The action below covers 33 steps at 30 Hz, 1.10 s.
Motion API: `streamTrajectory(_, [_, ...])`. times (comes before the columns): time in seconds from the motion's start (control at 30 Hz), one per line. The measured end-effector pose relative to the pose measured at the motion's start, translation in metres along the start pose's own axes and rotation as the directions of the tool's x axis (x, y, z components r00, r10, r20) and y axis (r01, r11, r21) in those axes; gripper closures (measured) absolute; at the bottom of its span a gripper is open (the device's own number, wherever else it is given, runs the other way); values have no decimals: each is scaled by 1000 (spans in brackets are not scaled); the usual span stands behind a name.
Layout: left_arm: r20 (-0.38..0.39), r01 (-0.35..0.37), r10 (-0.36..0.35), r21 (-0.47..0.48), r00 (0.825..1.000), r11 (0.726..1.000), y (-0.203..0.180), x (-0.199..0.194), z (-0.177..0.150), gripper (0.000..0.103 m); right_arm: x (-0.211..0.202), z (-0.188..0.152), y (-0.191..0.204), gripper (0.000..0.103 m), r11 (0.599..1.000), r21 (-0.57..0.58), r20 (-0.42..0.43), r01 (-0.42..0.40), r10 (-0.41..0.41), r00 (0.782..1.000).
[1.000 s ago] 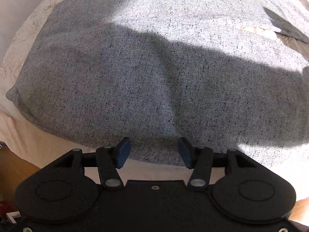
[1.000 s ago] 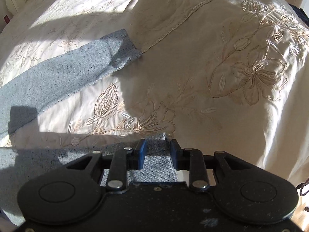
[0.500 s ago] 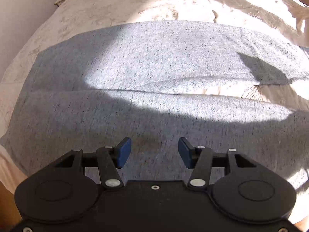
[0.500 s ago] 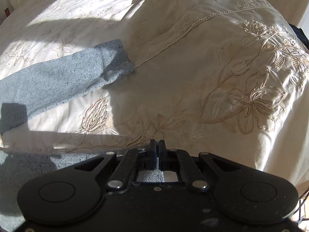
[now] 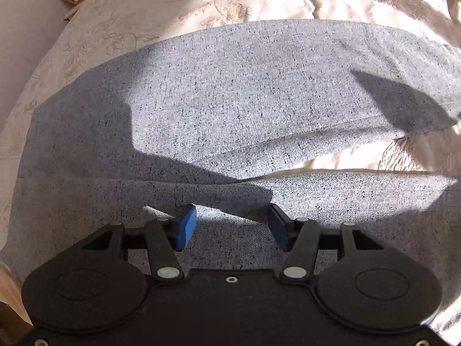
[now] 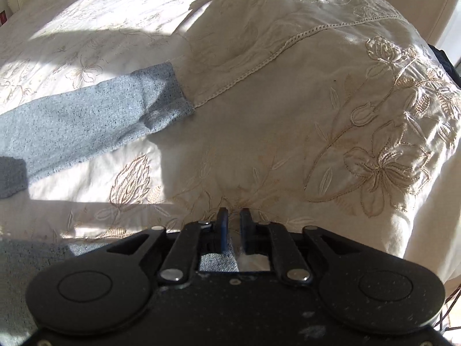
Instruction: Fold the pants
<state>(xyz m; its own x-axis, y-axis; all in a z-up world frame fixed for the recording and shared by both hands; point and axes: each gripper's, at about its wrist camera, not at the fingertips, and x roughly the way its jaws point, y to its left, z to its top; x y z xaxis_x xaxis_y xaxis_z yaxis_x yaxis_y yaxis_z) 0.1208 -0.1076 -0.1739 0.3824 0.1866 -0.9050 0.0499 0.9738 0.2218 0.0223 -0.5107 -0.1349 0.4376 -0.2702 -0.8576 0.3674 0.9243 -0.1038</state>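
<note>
Pinching the near leg hem (image 6: 218, 261) of soft, limp grey pants (image 5: 245, 101) in the right gripper (image 6: 232, 225), left gripper (image 5: 230, 227) hovering unclenched over the seat.

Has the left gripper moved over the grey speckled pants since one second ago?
Yes. The left gripper has pulled back: the grey speckled pants now fill less of its view, and the cream embroidered bedspread shows beyond their far edge.
</note>
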Motion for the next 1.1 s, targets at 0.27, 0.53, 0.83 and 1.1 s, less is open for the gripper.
streamTrajectory(0.27, [93, -9, 6, 28, 996, 1000, 21, -52, -41, 42, -58, -60, -20, 76, 987, 151, 32, -50, 45, 998])
streamTrajectory(0.53, [32, -19, 19, 17, 999, 1000, 28, -67, -89, 42, -71, -121, -23, 74, 958, 283, -68, -45, 67, 995])
streamTrajectory(0.83, [10, -33, 34, -33, 999, 999, 26, -72, -98, 42, -35, -117, -23, 71, 911, 409, -121, -52, 110, 986])
streamTrajectory(1.1, [19, -53, 54, -49, 998, 997, 31, -78, -100, 42, -23, -121, -24, 67, 864, 501, -135, -49, 134, 982])
